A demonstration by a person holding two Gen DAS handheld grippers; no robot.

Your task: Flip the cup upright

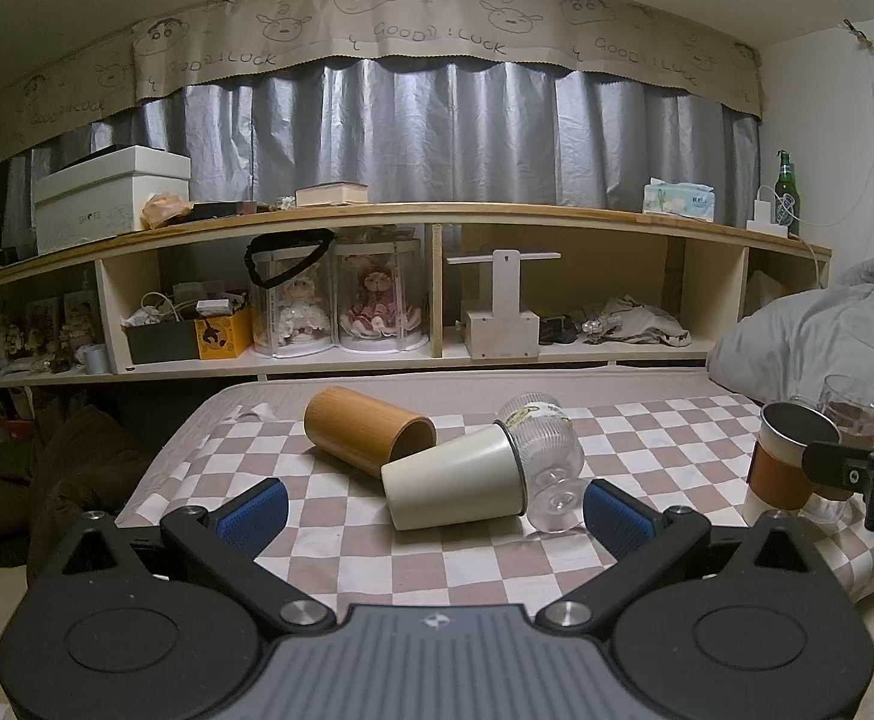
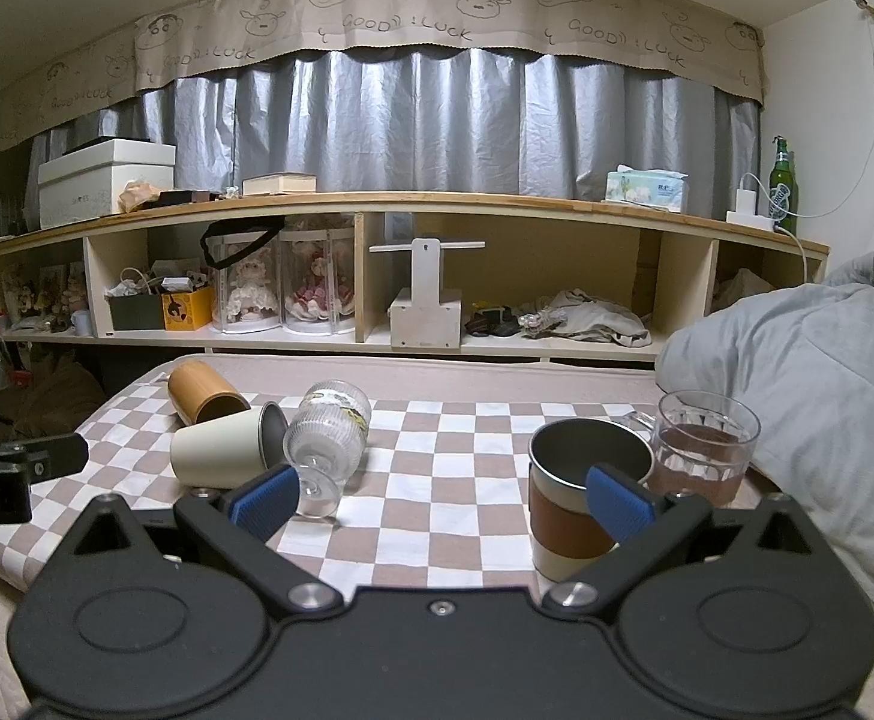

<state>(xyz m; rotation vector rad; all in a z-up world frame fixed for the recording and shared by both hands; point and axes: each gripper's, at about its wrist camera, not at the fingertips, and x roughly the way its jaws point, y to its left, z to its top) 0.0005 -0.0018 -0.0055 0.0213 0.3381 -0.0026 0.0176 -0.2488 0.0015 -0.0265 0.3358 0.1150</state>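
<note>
Three cups on their sides on checked cloth: cream cup central, bamboo cup behind-left, glass touching right; left gripper wide before it, poised to grasp; right gripper wide, empty.

A bed fills the middle of the frame, spread with a checkered cloth. Lying on the cloth at left are a bamboo cup, a cream cup and a ribbed glass, touching one another. At right stand a sleeved metal cup and a glass mug. A grey quilt is heaped at far right.
</note>
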